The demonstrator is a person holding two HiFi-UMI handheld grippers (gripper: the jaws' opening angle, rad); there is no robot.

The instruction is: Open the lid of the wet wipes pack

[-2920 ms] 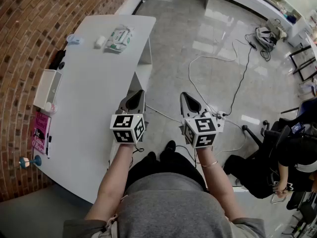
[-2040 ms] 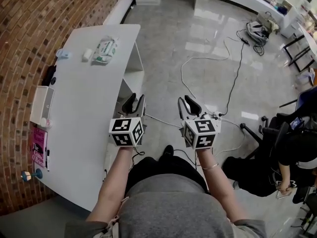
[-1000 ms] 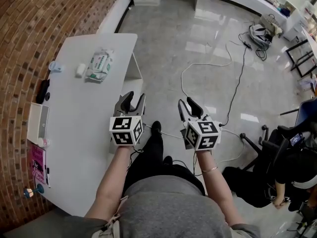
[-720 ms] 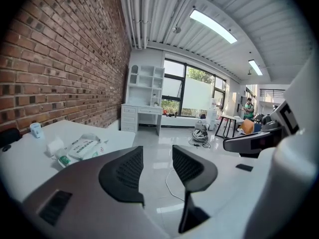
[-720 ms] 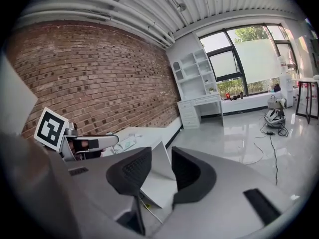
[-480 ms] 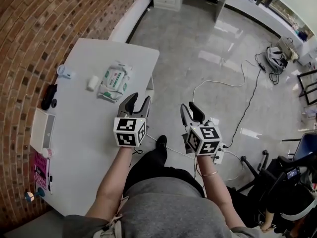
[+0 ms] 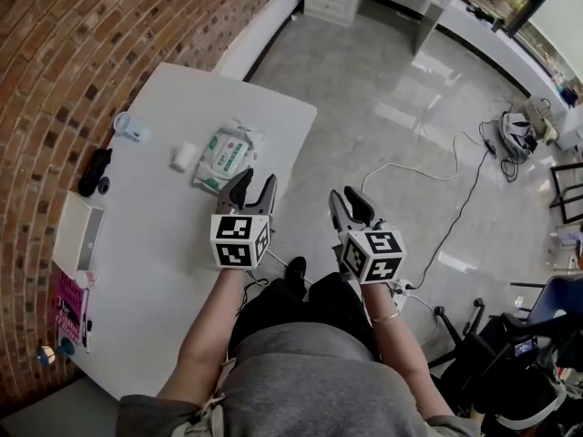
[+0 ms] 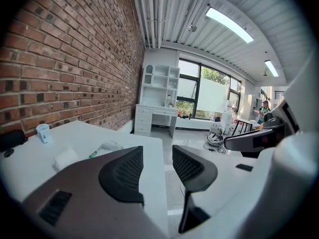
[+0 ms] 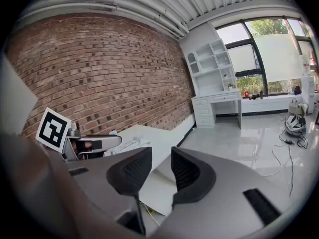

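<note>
The wet wipes pack point(image 7: 228, 156), white with green print, lies flat near the far right edge of the white table point(image 7: 155, 244); its lid looks closed. My left gripper point(image 7: 253, 188) hovers over the table edge just short of the pack, jaws open and empty. In the left gripper view the pack point(image 8: 105, 147) shows beyond the left gripper point(image 8: 157, 158). My right gripper point(image 7: 351, 203) hangs over the floor to the right of the table, open with nothing between its jaws, which have just been closing a little. The right gripper view has the right gripper point(image 9: 161, 166) empty and the pack point(image 9: 127, 144) far off.
A small white roll point(image 7: 184, 157) and a pale blue cup point(image 7: 132, 127) stand left of the pack. A black object point(image 7: 94, 171), a white box point(image 7: 77, 233) and a pink book point(image 7: 66, 303) line the brick-wall side. Cables point(image 7: 455, 217) trail over the floor.
Both grippers have travelled forward along the table toward its far end. The wipes pack now lies just ahead of the left gripper. Both stay empty.
</note>
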